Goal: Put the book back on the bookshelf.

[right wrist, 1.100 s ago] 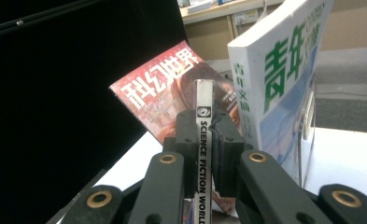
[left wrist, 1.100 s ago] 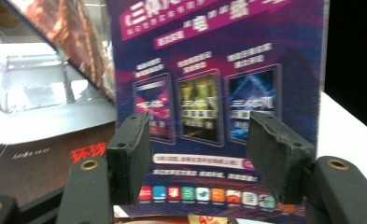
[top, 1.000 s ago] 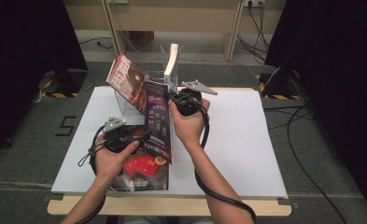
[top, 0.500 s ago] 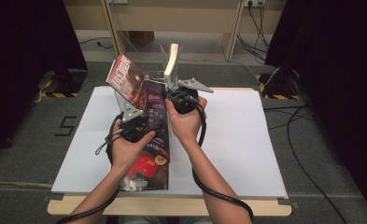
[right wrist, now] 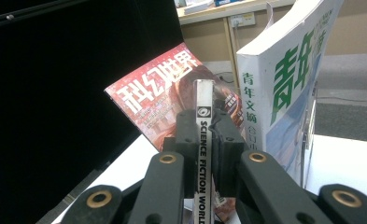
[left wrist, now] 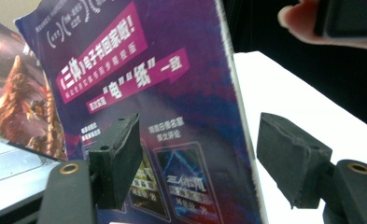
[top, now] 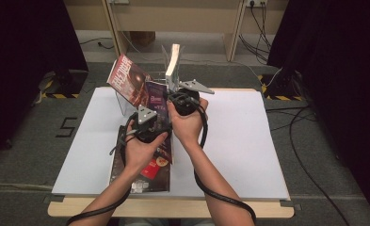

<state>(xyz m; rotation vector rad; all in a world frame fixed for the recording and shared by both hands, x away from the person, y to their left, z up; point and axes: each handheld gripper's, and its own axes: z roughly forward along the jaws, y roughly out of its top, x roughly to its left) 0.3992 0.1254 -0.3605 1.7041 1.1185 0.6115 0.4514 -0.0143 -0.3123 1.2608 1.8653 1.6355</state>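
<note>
The right gripper point(right wrist: 204, 154) is pinching the purple magazine point(left wrist: 172, 93) by its spine, holding it upright near the table's point(top: 248, 141) middle, while the left gripper point(left wrist: 200, 163), jaws spread and just opening, is letting go.

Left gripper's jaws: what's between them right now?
In the left gripper view, the purple magazine has its right edge between the left gripper jaws, which have just been opening; the pads stand clear of it.
</note>
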